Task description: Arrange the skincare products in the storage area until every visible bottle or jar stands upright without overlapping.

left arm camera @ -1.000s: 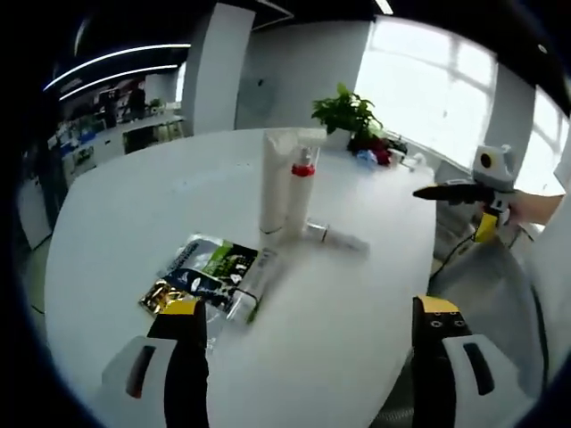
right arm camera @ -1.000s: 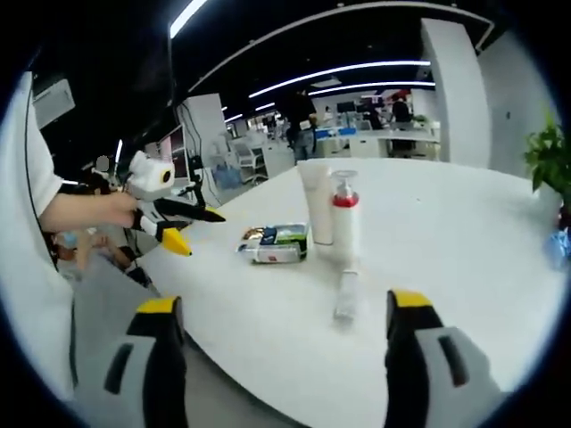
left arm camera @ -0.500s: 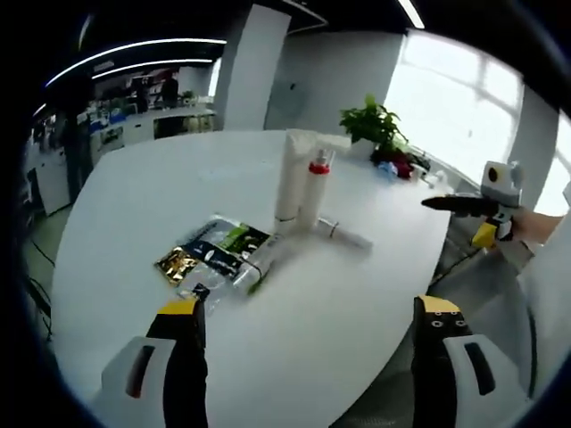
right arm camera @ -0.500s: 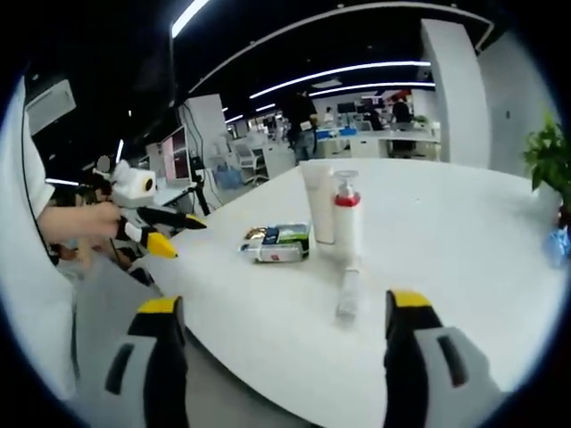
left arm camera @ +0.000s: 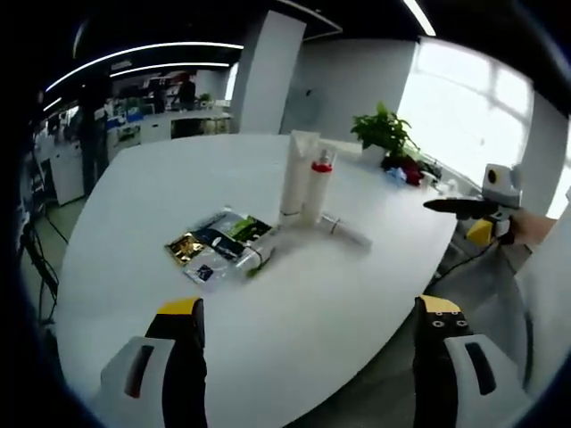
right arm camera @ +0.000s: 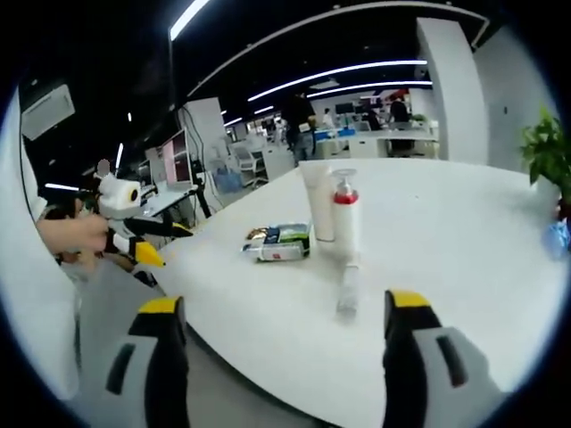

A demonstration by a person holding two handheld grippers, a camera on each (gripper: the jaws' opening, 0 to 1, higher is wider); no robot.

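While both grippers' jaws gape wide and empty, a small tube lies beside two upright bottles

Daylight enters through the large window at the far right of the left gripper view and overexposes it to plain white. The white table reflects this light evenly, with faint shadows. In the right gripper view, ceiling light strips glow against a dark ceiling. Fisheye distortion bends straight lines near the edges of both views. Distant office areas appear soft and slightly blurred.
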